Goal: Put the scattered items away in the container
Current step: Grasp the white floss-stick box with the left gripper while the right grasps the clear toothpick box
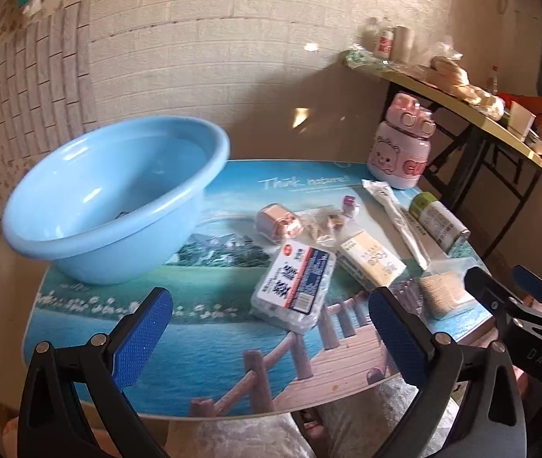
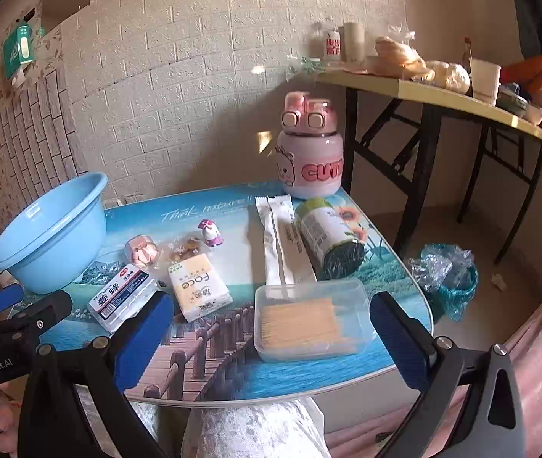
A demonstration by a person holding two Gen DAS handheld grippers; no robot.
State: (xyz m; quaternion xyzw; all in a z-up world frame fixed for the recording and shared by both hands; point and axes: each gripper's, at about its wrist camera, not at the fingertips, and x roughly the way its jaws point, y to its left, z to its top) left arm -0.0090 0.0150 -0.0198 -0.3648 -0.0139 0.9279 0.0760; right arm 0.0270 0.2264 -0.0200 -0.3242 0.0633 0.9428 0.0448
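Observation:
A light blue basin (image 1: pixel 114 198) (image 2: pixel 51 236) stands at the table's left. Scattered to its right lie a white labelled box (image 1: pixel 295 284) (image 2: pixel 122 297), a yellow "Face" tissue pack (image 1: pixel 370 263) (image 2: pixel 198 292), a pink round item (image 1: pixel 276 221) (image 2: pixel 141 250), a small toy (image 2: pixel 209 233), a long white packet (image 1: pixel 396 221) (image 2: pixel 278 244), a green-capped can (image 1: pixel 438 223) (image 2: pixel 328 238) and a clear box of cotton swabs (image 1: pixel 444 292) (image 2: pixel 309 320). My left gripper (image 1: pixel 271 336) is open and empty before the white box. My right gripper (image 2: pixel 271 339) is open around the swab box, not touching.
A pink "CUTE" bottle (image 1: pixel 400 145) (image 2: pixel 309 149) stands at the table's back right. A folding table (image 2: pixel 442 95) with food and cups stands beyond. A crumpled blue bag (image 2: pixel 446 271) lies on the floor at right. The brick wall runs behind.

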